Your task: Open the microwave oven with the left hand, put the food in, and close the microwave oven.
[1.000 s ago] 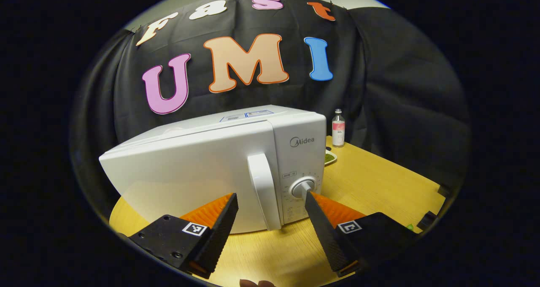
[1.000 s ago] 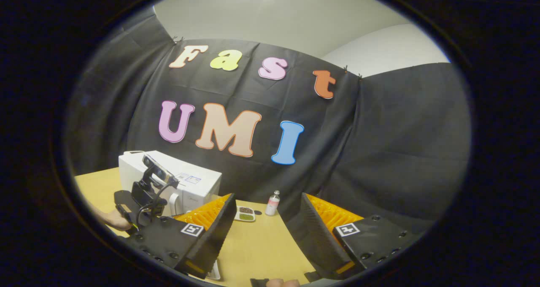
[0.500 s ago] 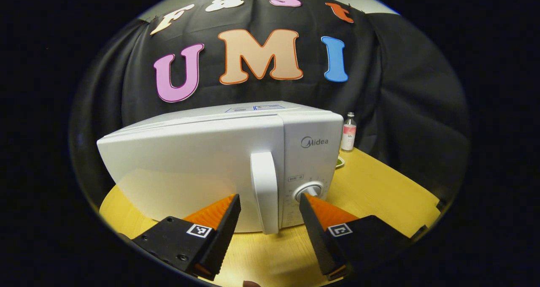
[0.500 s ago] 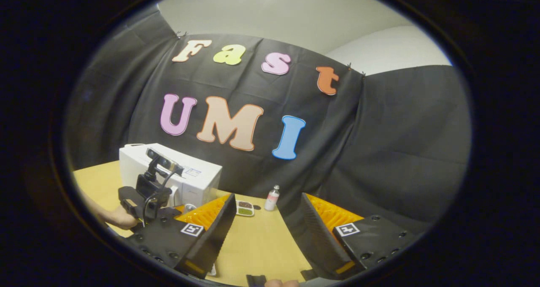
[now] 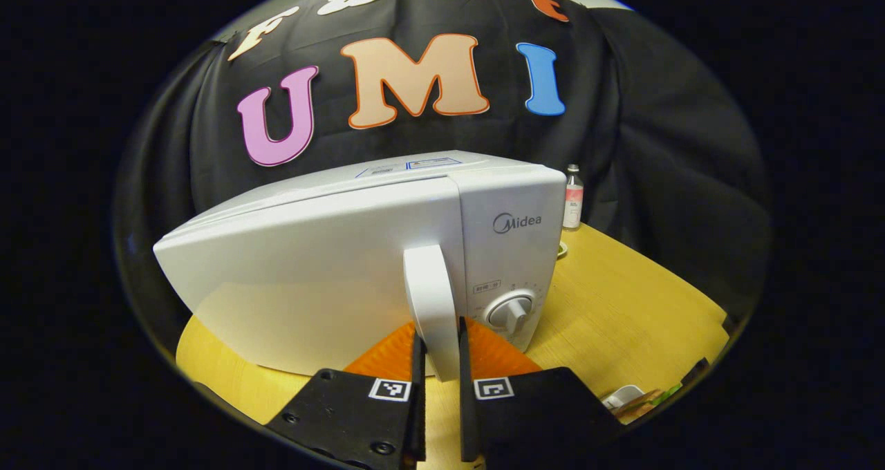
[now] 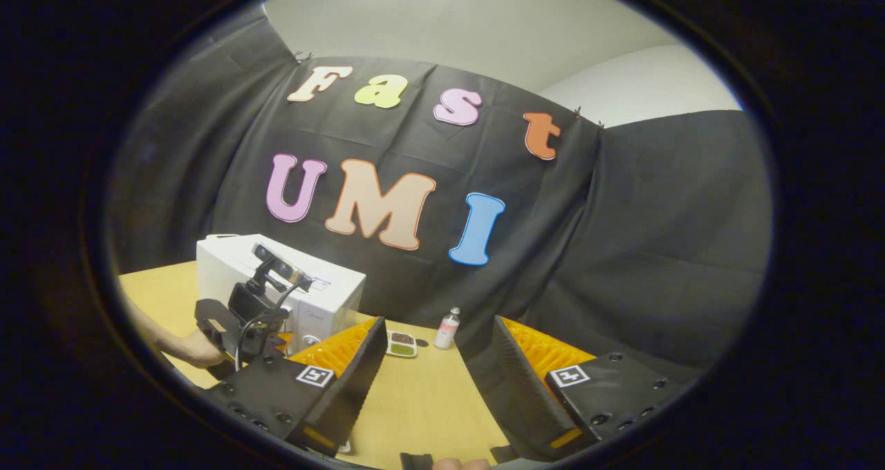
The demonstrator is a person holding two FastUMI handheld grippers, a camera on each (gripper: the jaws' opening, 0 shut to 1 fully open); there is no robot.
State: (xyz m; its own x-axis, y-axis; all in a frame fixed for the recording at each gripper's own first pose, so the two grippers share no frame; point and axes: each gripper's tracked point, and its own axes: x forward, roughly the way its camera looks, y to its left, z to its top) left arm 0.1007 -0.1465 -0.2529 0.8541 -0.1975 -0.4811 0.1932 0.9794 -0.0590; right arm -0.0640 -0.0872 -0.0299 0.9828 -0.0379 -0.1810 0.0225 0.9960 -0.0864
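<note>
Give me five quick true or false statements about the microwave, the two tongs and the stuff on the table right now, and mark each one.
1. The left tongs are closed on the microwave's door handle. True.
2. The microwave door is wide open. False: it sits shut, flush with the control panel.
3. The right tongs are gripping the small bottle. False: their jaws stand open over the table, and the bottle stands far off by the wall.
4. A small dish of food lies on the table between the microwave and the bottle. True.
5. The left tongs are pinching the timer knob. False: the knob is free, to the right of the handle.
</note>
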